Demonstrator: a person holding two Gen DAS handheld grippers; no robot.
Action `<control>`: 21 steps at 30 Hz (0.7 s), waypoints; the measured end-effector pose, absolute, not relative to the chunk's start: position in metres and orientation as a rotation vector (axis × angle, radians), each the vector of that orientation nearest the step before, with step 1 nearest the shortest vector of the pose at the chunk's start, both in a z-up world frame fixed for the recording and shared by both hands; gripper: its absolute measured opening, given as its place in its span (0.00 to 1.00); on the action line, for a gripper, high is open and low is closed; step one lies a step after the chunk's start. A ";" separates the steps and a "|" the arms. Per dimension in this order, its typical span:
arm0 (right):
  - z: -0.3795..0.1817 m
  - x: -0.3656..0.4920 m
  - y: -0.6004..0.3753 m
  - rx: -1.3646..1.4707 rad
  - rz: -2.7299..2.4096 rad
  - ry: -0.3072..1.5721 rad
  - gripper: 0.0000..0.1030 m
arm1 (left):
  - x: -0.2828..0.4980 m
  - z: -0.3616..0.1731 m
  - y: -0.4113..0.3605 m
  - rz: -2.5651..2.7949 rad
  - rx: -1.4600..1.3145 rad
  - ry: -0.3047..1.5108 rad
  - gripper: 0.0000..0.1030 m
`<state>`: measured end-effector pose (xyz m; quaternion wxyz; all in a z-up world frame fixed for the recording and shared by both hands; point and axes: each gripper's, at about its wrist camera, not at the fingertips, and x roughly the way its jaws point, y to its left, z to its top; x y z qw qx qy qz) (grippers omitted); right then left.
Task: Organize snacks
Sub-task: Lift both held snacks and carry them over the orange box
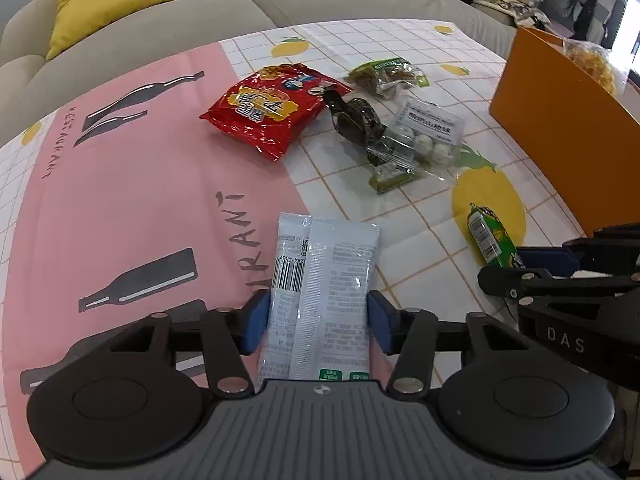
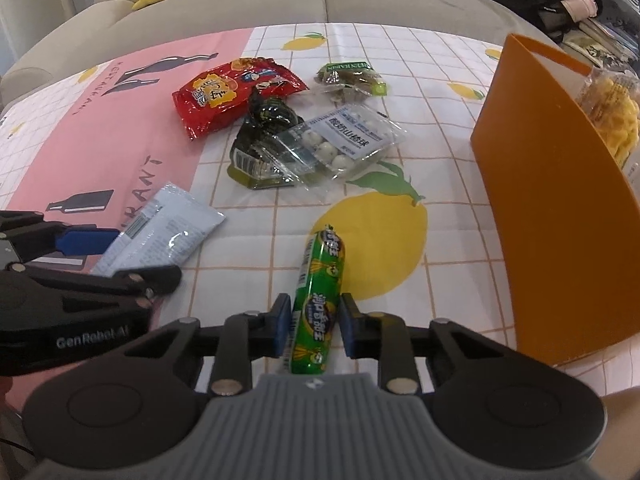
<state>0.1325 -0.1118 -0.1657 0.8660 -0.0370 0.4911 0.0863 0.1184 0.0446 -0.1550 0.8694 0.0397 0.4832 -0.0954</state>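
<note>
Pale-blue, soft and light, the flat sachet sat pinched across its width in the left tongs. Right tongs gripped the slick, firm green sausage at mid-length on the tabletop. Farther right, the orange box held yellow snacks.

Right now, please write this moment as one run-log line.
left hand-held gripper: shut on pale blue foil packet | right hand-held gripper: shut on green sausage stick
</note>
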 end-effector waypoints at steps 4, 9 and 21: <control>-0.166 0.133 -0.113 -0.064 0.183 1.029 0.22 | 0.119 -0.153 0.046 -0.173 0.052 1.007 0.54; -0.156 0.130 -0.113 -0.060 0.196 1.000 0.21 | 0.114 -0.142 0.051 -0.152 -0.018 0.993 0.53; -0.106 0.129 -0.130 0.028 0.198 0.926 0.21 | 0.108 -0.081 0.046 -0.186 -0.131 0.917 0.53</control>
